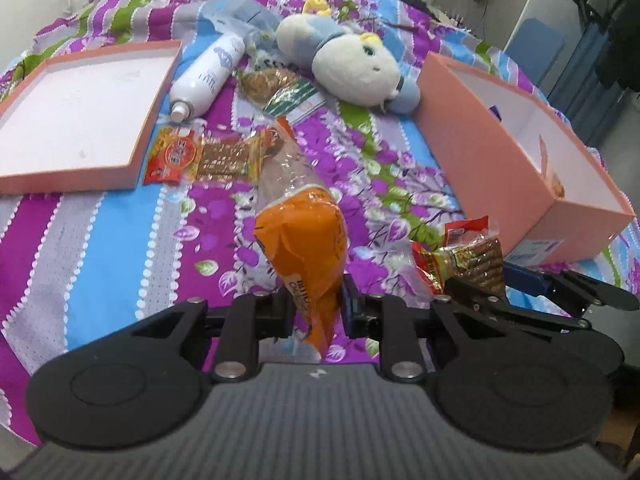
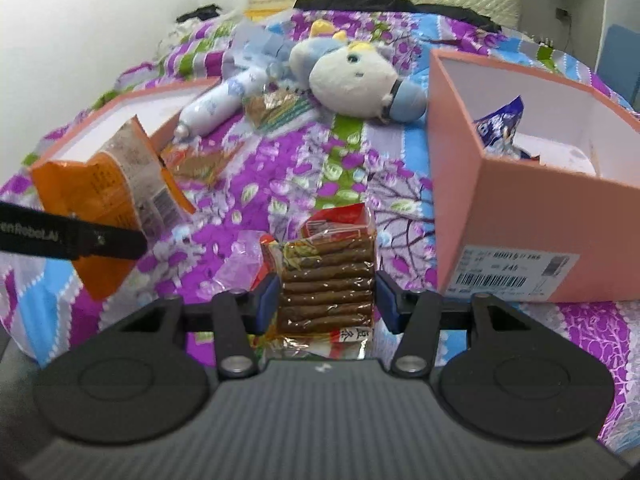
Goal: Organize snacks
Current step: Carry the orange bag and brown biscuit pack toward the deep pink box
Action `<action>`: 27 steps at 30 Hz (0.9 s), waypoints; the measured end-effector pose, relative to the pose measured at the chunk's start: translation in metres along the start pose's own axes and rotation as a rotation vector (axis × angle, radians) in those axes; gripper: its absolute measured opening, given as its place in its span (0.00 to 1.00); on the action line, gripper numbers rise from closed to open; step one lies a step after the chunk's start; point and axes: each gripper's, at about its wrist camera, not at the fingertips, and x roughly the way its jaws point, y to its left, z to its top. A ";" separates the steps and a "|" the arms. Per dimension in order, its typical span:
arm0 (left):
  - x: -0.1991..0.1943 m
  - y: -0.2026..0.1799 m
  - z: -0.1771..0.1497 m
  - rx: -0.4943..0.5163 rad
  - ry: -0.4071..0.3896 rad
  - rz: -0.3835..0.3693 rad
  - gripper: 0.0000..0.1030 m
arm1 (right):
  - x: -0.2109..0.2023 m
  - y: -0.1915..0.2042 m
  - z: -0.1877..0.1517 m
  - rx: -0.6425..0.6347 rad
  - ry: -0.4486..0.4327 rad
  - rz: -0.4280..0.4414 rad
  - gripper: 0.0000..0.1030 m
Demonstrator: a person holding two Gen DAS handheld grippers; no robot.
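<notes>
Orange snack bag (image 1: 304,240) — clamped by left gripper (image 1: 318,304).

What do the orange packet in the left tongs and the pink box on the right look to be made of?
Orange packet: thin plastic film, glossy, with a clear crinkled upper part; it creases and catches glare where the left tongs pinch it. Pink box: probably paperboard, matte pink outside, white inside; flat stiff walls, crisp edges and a printed barcode label.
</notes>
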 end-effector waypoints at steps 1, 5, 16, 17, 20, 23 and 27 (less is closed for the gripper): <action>-0.004 -0.002 0.002 -0.002 -0.013 0.001 0.24 | -0.003 -0.001 0.002 0.005 -0.007 -0.003 0.53; -0.016 -0.013 0.012 0.001 -0.046 -0.009 0.24 | -0.017 -0.006 0.014 0.039 -0.044 -0.009 0.53; -0.070 -0.045 0.068 -0.037 -0.169 -0.058 0.24 | -0.075 -0.030 0.069 0.085 -0.190 -0.005 0.53; -0.075 -0.048 0.076 -0.043 -0.177 -0.068 0.24 | -0.081 -0.033 0.075 0.091 -0.207 -0.009 0.53; -0.089 -0.061 0.099 -0.032 -0.216 -0.096 0.24 | -0.096 -0.042 0.092 0.103 -0.253 -0.025 0.53; -0.099 -0.077 0.119 -0.005 -0.246 -0.126 0.24 | -0.111 -0.054 0.109 0.109 -0.299 -0.042 0.53; -0.106 -0.103 0.140 0.034 -0.278 -0.166 0.24 | -0.127 -0.070 0.127 0.097 -0.357 -0.085 0.53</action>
